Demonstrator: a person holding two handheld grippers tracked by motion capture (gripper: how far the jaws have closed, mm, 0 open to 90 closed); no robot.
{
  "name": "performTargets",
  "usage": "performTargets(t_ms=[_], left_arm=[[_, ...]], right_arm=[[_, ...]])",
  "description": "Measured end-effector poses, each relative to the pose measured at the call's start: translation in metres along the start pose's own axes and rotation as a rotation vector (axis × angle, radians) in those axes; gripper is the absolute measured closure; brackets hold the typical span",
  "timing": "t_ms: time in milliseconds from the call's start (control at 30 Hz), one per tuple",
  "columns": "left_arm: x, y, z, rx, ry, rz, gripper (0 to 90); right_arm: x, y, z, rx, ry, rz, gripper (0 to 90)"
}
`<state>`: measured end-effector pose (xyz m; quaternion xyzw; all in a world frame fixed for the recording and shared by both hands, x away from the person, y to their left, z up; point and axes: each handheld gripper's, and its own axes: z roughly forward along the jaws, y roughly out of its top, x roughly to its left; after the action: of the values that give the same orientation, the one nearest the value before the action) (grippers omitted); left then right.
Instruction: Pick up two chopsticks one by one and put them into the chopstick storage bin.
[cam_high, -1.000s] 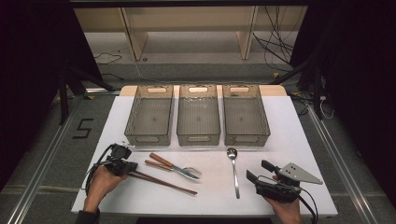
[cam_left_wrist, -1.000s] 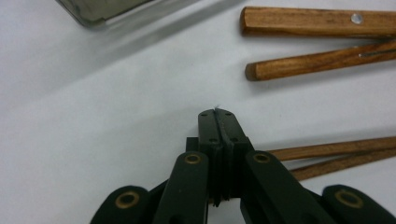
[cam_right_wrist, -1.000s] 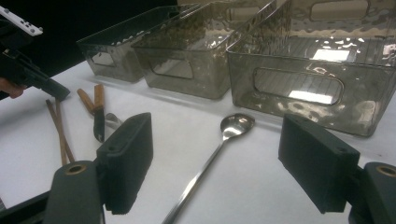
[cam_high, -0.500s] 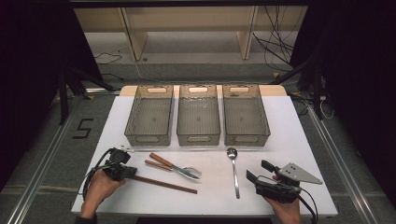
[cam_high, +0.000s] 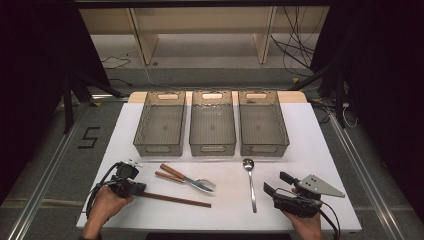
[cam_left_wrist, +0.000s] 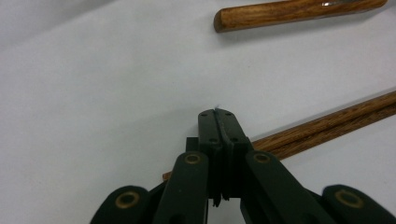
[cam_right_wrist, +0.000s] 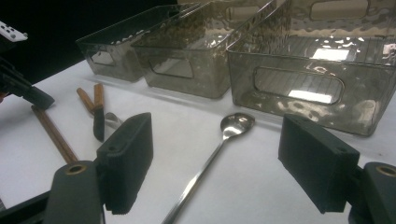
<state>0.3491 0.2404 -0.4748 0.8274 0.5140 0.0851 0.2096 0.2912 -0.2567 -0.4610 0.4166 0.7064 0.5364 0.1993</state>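
My left gripper (cam_high: 140, 188) rests low on the white table (cam_high: 310, 150) at the near left, jaws shut tight. In the left gripper view its tip (cam_left_wrist: 218, 114) lies over the left end of a pair of dark wooden chopsticks (cam_left_wrist: 327, 126), which pass beneath it; nothing shows between the pads. The chopsticks (cam_high: 175, 199) run right from there. Wooden-handled cutlery (cam_high: 185, 178) lies just beyond them. A metal spoon (cam_high: 250, 182) lies at the middle. My right gripper (cam_high: 275, 182) sits at the near right, open; its view (cam_right_wrist: 219, 140) frames the spoon (cam_right_wrist: 236, 125) farther off.
Three clear plastic bins stand side by side across the far half of the table: left (cam_high: 159, 148), middle (cam_high: 212, 148), right (cam_high: 264, 148). The right gripper view shows the left gripper (cam_right_wrist: 28, 93) beside the chopsticks (cam_right_wrist: 53, 133). Dark floor and cables surround the table.
My left gripper has edged slightly toward the near side, onto the chopsticks' left end. The right gripper and the cutlery have not moved.
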Motion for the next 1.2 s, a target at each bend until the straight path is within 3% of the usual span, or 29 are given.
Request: performTargets(t_ms=[367,667,900,1033,1200], left_arm=[[-0.002,-0.004,-0.001,-0.006,0.001,0.008,88.5],[-0.004,0.002,-0.007,-0.055,-0.004,0.048,77.1],[-0.014,0.014,-0.025,-0.066,-0.013,0.185,51.1],[-0.023,0.021,-0.027,-0.031,-0.019,0.259,41.3],[-0.035,0.028,-0.02,0.013,-0.042,0.319,34.4]], right_arm=[[0.0,0.0,0.0,0.0,0.0,0.0,27.0],[0.0,0.0,0.001,0.002,0.0,0.004,27.0],[0.0,-0.001,0.002,0.003,0.003,0.006,27.0],[0.0,-0.001,0.002,0.003,0.003,0.006,27.0],[0.001,-0.001,0.002,0.003,0.004,0.005,27.0]])
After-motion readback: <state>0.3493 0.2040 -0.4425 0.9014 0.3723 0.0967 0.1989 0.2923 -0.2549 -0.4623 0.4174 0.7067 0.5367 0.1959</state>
